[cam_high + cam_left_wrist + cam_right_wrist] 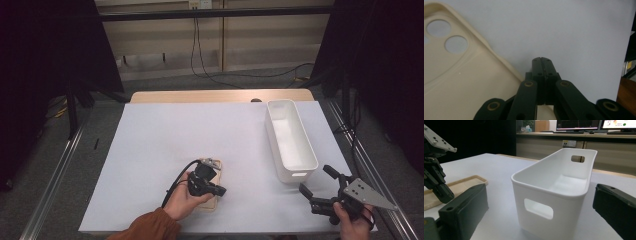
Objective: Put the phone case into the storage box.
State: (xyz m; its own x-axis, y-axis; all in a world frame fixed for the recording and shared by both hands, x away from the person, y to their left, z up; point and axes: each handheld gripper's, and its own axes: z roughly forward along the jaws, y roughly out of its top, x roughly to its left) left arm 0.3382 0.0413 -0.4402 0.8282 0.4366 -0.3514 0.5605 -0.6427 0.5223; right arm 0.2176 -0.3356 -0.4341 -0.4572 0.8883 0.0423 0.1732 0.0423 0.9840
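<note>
Cream phone case (461, 82) lying flat on the white sheet (165, 135), inside up, two round camera holes near one corner, raised rim all round. Sits near the sheet's front edge, left of centre, under the left gripper (542, 61), jaws pressed together with nothing between, tips over bare sheet just beside the case's edge. Right gripper (316, 181) at the front right corner, jaws wide apart, pointing at the empty white bin (554, 187) with handle slots. Wooden tabletop (220, 95) beneath; grey carpet (50, 160), dark curtains (45, 45) around.
</note>
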